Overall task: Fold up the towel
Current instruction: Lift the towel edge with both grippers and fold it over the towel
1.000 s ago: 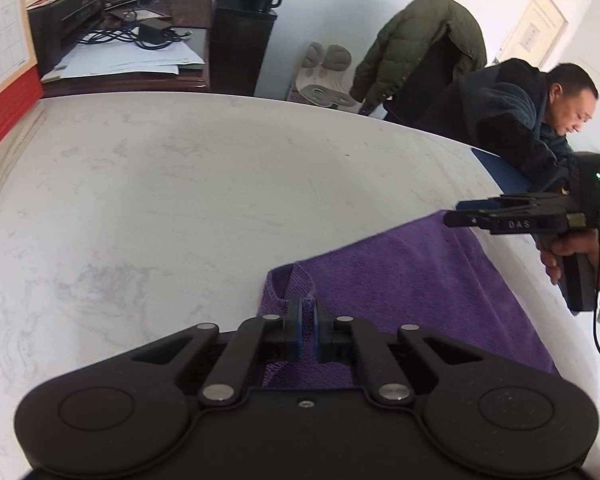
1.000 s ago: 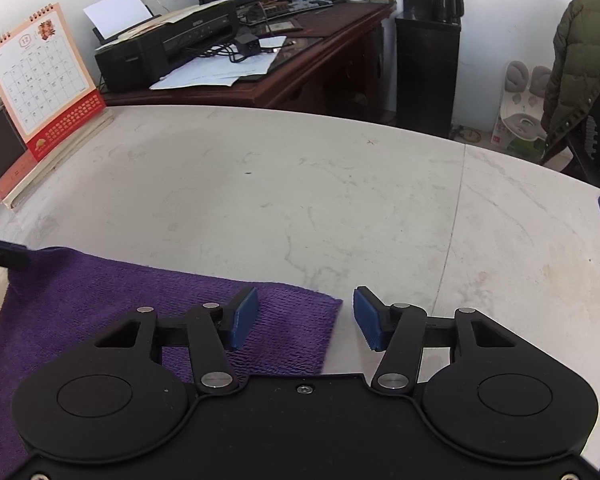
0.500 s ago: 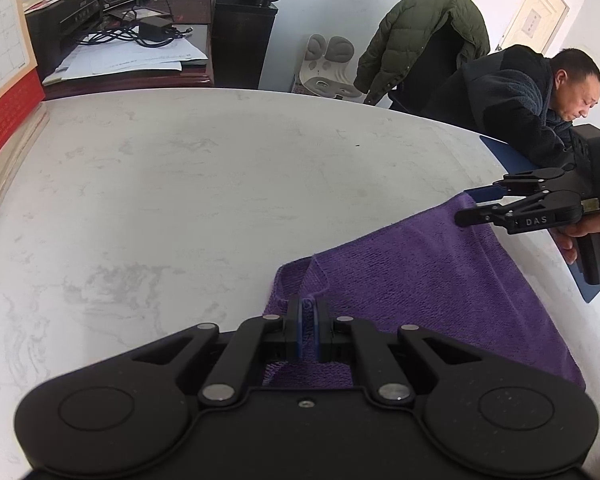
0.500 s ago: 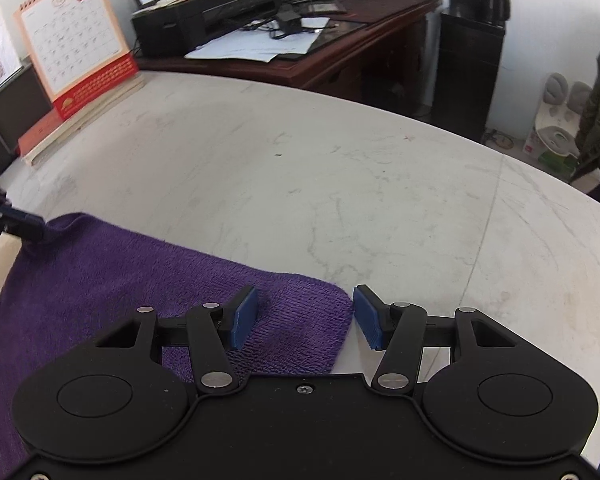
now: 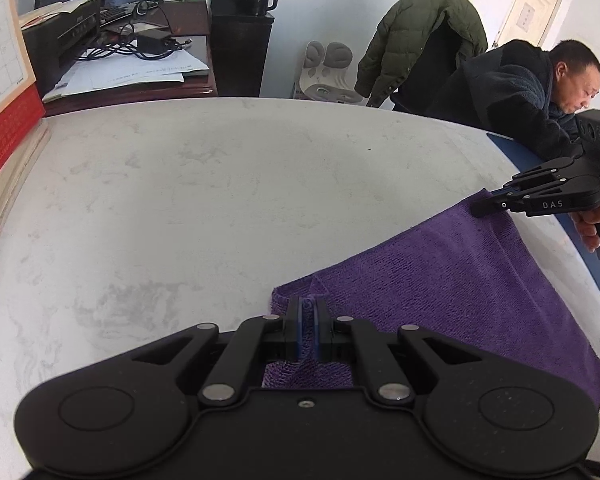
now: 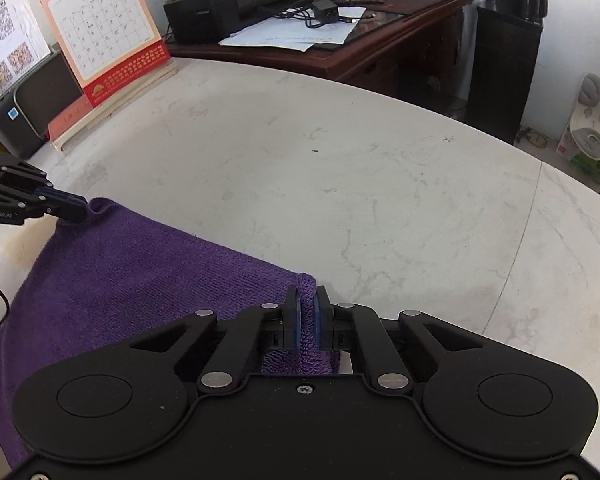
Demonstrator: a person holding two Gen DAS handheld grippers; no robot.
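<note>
Left wrist view: left gripper (image 5: 309, 330) clamped tight on near corner of purple towel (image 5: 440, 276), spread flat on white marble table (image 5: 220, 200). Right gripper (image 5: 485, 208) pinching far corner.

Right wrist view: right gripper (image 6: 306, 322) closed onto towel corner, fabric bunched between blue pads (image 6: 296, 320). Desk calendar (image 6: 104, 32) behind.

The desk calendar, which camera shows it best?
The right wrist view: the calendar stands whole at the table's far edge, grid and red base visible. The left wrist view catches only a cropped slice at its left border.
</note>
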